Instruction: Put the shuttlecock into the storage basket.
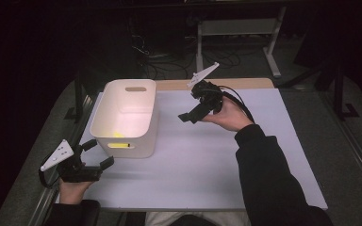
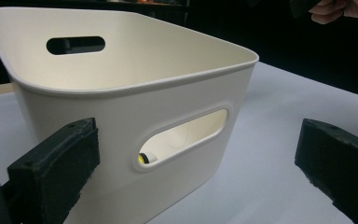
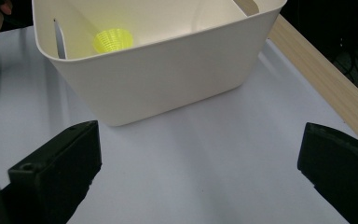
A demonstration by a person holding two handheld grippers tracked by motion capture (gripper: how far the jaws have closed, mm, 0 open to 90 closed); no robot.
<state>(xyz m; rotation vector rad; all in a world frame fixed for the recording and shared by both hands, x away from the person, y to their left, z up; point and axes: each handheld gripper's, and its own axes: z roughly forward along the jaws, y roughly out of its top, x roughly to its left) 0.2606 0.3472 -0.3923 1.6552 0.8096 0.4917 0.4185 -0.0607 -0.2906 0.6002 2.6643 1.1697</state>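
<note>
Both tools, left tool (image 1: 95, 155) and right tool (image 1: 193, 113), gape empty beside the white bin (image 1: 127, 117) holding a yellow shuttlecock (image 3: 113, 40).

Both claws black, two-jaw, blocky housings. Left claw (image 1: 98, 154): grey three-cornered plate (image 1: 57, 155) on top, a few small dark holes in it, black cable looping out behind. Right claw (image 1: 192, 114): same kind of grey plate (image 1: 203, 74) standing off the body, thick black cable (image 1: 239, 101) trailing back over the hand. Jaw pads matte black, rectangular, rough worn edges; the left-hand pad in each gripper view shows small round screw recesses on its top face. Person wears a black long sleeve (image 1: 268, 174) on the right arm, dark cuff on the left (image 1: 75, 212).
</note>
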